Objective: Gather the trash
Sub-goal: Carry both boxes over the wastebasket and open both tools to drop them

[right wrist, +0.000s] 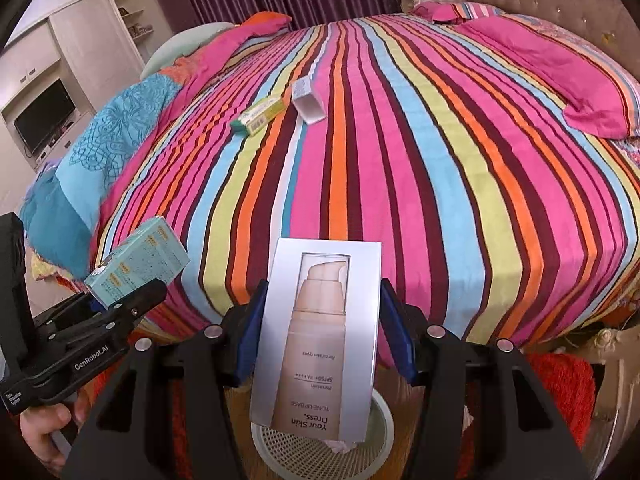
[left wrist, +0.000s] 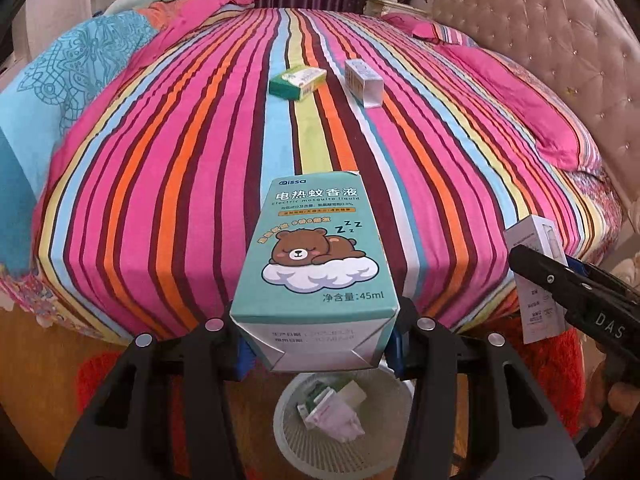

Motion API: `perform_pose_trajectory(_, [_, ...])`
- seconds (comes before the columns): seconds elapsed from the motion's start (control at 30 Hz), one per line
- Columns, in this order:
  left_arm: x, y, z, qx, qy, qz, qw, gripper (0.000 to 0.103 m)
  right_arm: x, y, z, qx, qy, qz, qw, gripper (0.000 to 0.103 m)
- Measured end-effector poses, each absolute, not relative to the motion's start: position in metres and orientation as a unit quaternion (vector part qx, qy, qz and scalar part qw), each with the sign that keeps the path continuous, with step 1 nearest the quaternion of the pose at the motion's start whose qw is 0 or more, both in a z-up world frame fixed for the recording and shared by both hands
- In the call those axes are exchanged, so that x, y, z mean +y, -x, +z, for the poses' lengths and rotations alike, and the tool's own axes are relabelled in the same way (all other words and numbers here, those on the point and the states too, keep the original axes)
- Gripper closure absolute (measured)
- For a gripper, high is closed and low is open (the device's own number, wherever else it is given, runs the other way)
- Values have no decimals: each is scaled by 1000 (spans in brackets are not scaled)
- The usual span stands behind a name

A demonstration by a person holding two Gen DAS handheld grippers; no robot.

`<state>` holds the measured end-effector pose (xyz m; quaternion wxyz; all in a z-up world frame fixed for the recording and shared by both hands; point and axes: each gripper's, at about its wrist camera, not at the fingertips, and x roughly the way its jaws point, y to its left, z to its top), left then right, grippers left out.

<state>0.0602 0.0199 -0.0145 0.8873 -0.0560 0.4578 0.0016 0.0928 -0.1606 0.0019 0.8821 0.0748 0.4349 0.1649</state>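
Left hand-held gripper (left wrist: pixel 316 344) pinches the teal box (left wrist: pixel 314 256), right hand-held gripper (right wrist: pixel 320 344) pinches the silver box (right wrist: pixel 320 340), both over the white bin (left wrist: pixel 384 436) (some trash inside). Green box (left wrist: pixel 298 81) and white box (left wrist: pixel 363 82) lie on the bed (left wrist: pixel 180 160).

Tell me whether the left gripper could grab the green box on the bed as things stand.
Probably not: the left gripper is already shut on the teal bear carton. The green box lies unobstructed far up the striped bedspread, but the carton must go first.
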Motion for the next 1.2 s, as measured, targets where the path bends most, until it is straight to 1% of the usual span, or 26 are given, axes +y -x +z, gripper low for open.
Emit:
perform_pose_trajectory(0.17, [15, -51, -25, 471, 51, -4, 880, 54, -154, -85, -6, 449, -75, 168, 875, 52])
perform_pose_trajectory(0.3, [9, -42, -53, 509, 67, -22, 858, 54, -151, -81, -26, 482, -93, 172, 854, 52])
perform_pose_trajectory(0.43, [3, -39, -96, 566, 84, -39, 819, 54, -149, -78, -58, 532, -109, 175, 821, 52])
perform_pose_trajectory(0.6, [4, -43, -137, 618, 100, -36, 779, 54, -155, -79, -109, 603, -134, 161, 770, 52])
perform_pose_trajectory(0.77, [6, -47, -166, 657, 122, -39, 743, 54, -160, -81, -147, 654, -145, 135, 730, 52])
perform_pose_trajectory(1.2, [1, -47, -229, 746, 140, -39, 650, 54, -139, -83, -216, 746, -161, 119, 636, 52])
